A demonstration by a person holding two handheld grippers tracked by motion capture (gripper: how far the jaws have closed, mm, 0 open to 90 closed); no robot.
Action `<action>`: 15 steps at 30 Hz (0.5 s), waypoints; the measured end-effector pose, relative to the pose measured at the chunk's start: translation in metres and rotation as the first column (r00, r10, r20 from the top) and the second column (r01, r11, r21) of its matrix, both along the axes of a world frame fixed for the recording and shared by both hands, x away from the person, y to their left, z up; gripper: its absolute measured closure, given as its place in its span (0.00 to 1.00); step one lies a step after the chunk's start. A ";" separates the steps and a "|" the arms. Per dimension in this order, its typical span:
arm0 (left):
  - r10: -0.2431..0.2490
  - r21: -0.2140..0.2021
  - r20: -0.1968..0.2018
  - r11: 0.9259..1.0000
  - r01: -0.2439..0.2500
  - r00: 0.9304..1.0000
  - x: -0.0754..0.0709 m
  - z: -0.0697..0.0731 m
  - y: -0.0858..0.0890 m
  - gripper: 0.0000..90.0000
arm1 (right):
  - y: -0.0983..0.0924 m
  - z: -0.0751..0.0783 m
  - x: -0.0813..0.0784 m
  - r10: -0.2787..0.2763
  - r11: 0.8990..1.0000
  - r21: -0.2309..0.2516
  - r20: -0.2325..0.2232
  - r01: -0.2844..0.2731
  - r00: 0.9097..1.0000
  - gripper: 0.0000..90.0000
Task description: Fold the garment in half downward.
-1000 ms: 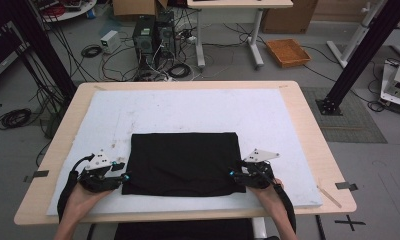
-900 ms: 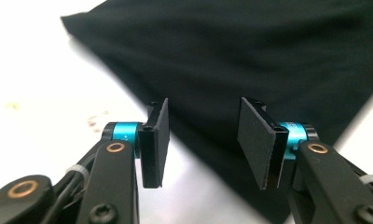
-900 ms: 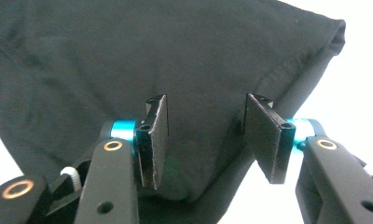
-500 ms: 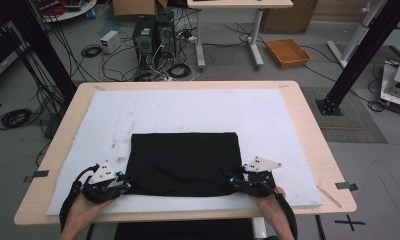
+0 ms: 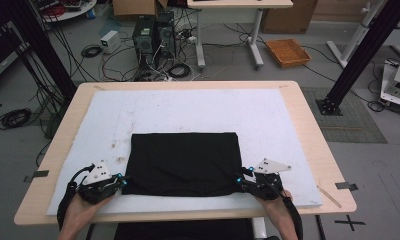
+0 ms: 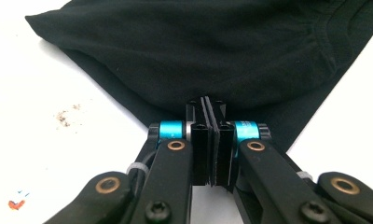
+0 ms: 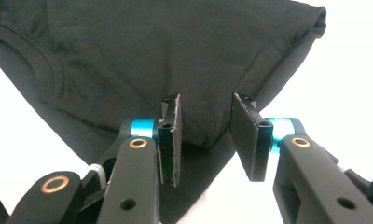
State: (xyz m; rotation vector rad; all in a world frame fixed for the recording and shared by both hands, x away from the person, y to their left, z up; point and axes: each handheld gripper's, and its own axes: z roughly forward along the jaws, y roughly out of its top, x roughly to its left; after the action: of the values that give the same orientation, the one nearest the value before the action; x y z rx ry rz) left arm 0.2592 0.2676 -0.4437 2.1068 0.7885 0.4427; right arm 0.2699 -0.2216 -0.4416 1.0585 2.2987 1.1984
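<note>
A black folded garment (image 5: pixel 184 162) lies flat on the white foam board (image 5: pixel 188 107). My left gripper (image 5: pixel 122 181) sits at its near left corner. In the left gripper view its jaws have just been closing, and my left gripper (image 6: pixel 207 106) now stands shut, pinching the edge of the garment (image 6: pixel 198 46). My right gripper (image 5: pixel 239 181) is at the near right corner. Its jaws have just been closing too. In the right gripper view my right gripper (image 7: pixel 205 135) has a gap between its pads. The corner of the garment (image 7: pixel 152 56) lies between them, not pressed.
The board rests on a wooden table (image 5: pixel 313 135). A thin stick (image 5: pixel 330 196) lies by the table's right edge. Behind the table, the floor holds computer towers (image 5: pixel 150 35), cables, a second table's legs and an orange basket (image 5: pixel 287 52). A black post (image 5: pixel 358 55) stands at the right.
Both hands have slid slightly toward the near edge of the board, staying at the garment's near corners. The garment has not moved.
</note>
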 end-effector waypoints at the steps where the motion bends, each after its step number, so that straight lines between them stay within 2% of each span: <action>1: 0.000 0.001 -0.002 1.000 0.000 1.000 0.000 0.000 0.000 0.99 | 0.002 -0.001 0.001 0.002 1.000 -0.014 -0.014 -0.003 1.000 0.74; 2: 0.001 -0.003 -0.003 1.000 -0.001 1.000 0.000 0.000 0.001 0.99 | 0.004 -0.003 0.003 0.006 0.999 -0.035 -0.031 -0.007 0.999 0.82; 4: 0.001 -0.005 0.000 1.000 -0.001 1.000 0.000 0.000 0.002 0.99 | 0.006 -0.006 0.004 0.029 0.999 -0.038 -0.046 -0.031 0.999 0.93; 8: 0.003 -0.035 0.002 0.999 -0.003 1.000 -0.003 0.003 0.007 0.99 | 0.003 -0.001 0.003 0.029 1.000 -0.002 -0.063 -0.029 0.998 0.96; 10: 0.003 -0.049 0.003 0.999 -0.003 1.000 -0.006 0.007 0.010 0.99 | -0.001 0.005 0.001 0.036 0.999 0.040 -0.059 -0.034 0.998 0.97; 15: -0.023 -0.055 0.009 0.998 0.023 1.000 -0.014 0.017 0.015 0.99 | -0.012 0.018 -0.007 0.057 0.993 0.110 -0.058 -0.050 0.997 0.97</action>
State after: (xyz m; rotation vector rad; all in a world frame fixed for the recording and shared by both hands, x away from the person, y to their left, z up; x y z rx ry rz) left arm 0.2452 0.2826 -0.4270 2.0598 0.7629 0.4122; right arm 0.2627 -0.2339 -0.4239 1.0913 2.3453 1.3434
